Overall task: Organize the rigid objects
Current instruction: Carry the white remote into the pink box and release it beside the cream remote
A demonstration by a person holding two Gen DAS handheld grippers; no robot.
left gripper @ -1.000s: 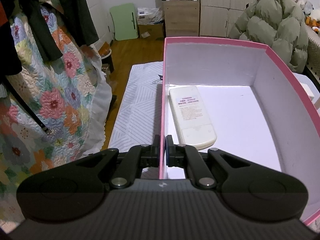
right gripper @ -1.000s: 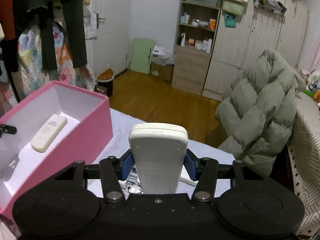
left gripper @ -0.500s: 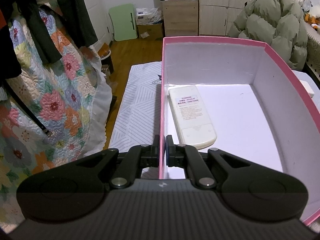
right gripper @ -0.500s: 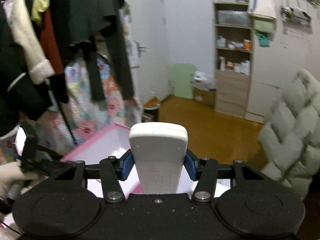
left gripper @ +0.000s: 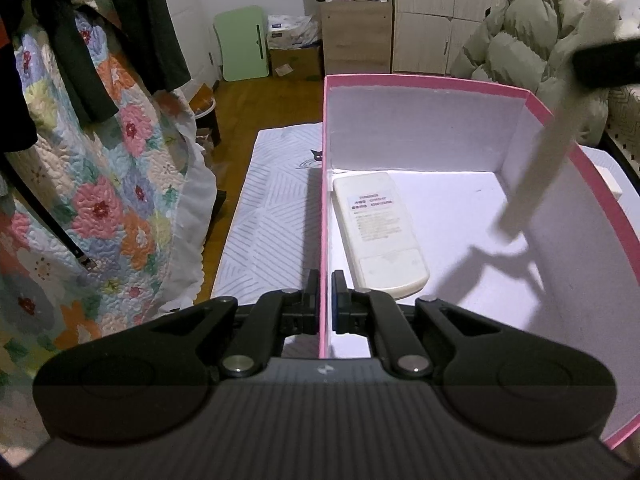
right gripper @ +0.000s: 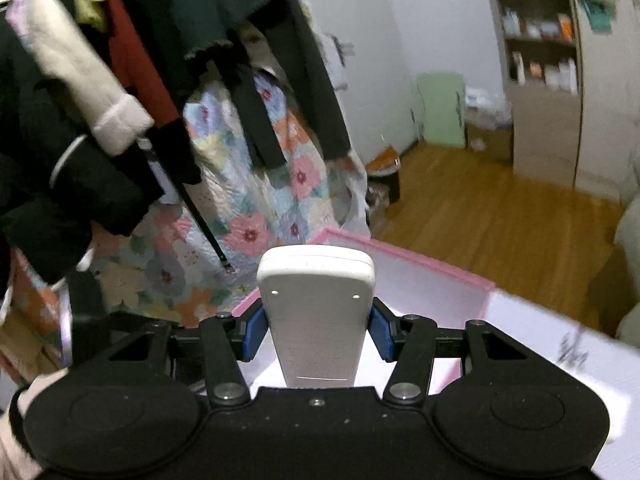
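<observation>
One remote boxed, a second on its way in.

One white remote lies along the pink box's left wall; the second remote, clenched in the right gripper, hangs blurred over the right rim, bare floor beneath it. The left gripper pinches the left wall.

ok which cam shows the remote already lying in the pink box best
The left wrist view: the remote lies in full view, label side up, along the left wall of the pink box. The right wrist view shows only part of the box; the remote in the right gripper hides its floor, so the lying remote is unseen there.
</observation>
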